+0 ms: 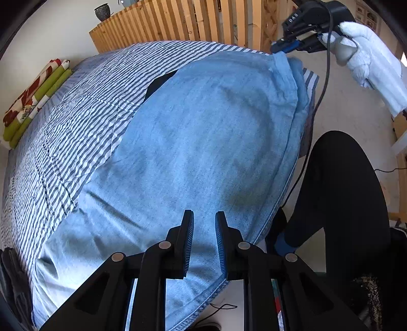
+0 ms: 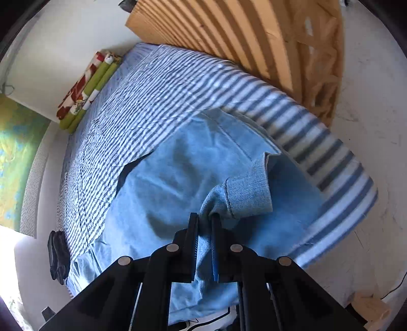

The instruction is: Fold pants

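Observation:
Light blue denim pants (image 1: 203, 127) lie spread over a blue-and-white striped bed (image 1: 89, 114). My left gripper (image 1: 204, 216) is at their near end, jaws narrow with denim between them, and the cloth hangs past the bed's edge. In the right wrist view, the right gripper (image 2: 204, 216) is shut on a bunched corner of the pants (image 2: 178, 183), lifting a cuff-like flap above the bed (image 2: 178, 84). In the left wrist view, that right gripper (image 1: 279, 48) shows at the far end of the pants, held by a white-gloved hand (image 1: 368, 58).
A wooden slatted panel (image 1: 190, 23) stands behind the bed. Folded red, green and white bedding (image 1: 38, 96) lies at the far left. A dark item (image 1: 157, 84) pokes from under the pants. Black cloth (image 2: 58, 254) sits at the bed's edge. A black-clad leg (image 1: 338, 203) stands right.

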`<state>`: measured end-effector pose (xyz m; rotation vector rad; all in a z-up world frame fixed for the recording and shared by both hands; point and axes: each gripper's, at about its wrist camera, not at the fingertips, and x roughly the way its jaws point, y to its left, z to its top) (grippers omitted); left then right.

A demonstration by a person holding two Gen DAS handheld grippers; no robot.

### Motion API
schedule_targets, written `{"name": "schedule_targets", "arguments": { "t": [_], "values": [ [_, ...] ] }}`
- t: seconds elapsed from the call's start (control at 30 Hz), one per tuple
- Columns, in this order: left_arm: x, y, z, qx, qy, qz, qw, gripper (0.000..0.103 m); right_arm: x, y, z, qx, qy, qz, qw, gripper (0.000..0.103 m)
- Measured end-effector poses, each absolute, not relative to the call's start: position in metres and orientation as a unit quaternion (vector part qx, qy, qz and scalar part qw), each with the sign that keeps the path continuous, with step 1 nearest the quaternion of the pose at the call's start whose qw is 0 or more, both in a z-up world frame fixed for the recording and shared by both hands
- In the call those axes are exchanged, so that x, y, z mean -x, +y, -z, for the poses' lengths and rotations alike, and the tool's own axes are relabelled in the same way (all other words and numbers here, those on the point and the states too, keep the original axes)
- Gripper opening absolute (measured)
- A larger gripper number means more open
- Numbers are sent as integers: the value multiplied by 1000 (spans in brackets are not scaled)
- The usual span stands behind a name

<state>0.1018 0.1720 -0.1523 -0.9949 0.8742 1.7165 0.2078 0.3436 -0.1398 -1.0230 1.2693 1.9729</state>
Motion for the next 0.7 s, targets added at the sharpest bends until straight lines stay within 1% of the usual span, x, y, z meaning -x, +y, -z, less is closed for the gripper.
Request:
{"name": "schedule_targets", "arguments": {
  "t": [0.1, 0.17, 0.2, 0.23, 0.27, 0.3, 0.4, 0.53, 0.6, 0.7],
  "values": [
    [-99, 170, 154, 411, 351, -702, 464, 19, -156, 341, 146, 438, 445, -742, 244, 12],
    [-99, 168, 154, 413, 350, -701, 464, 19, -145, 338, 140, 463, 417, -741, 250, 12],
    [-99, 166, 154, 414, 349, -700, 466, 19, -149, 335, 131, 461, 400, -750, 254, 15],
    [-99, 165, 154, 414, 349, -699, 468, 19, -159, 334, 122, 451, 393, -759, 257, 18],
    [-98, 164, 155, 414, 348, -698, 469, 19, -176, 335, 116, 438, 399, -762, 262, 28],
    [-97, 164, 155, 414, 348, -698, 469, 19, -193, 336, 113, 424, 410, -762, 268, 30],
    [-97, 169, 157, 415, 343, -696, 475, 19, -248, 343, 118, 397, 438, -748, 302, 30],
    [-101, 174, 158, 413, 343, -691, 485, 19, -297, 355, 148, 368, 494, -720, 320, 30],
    [-104, 175, 158, 412, 347, -688, 487, 19, -303, 359, 160, 371, 484, -718, 336, 31],
    [-105, 174, 159, 413, 349, -687, 486, 19, -304, 368, 175, 384, 464, -711, 364, 35]
  ]
}}
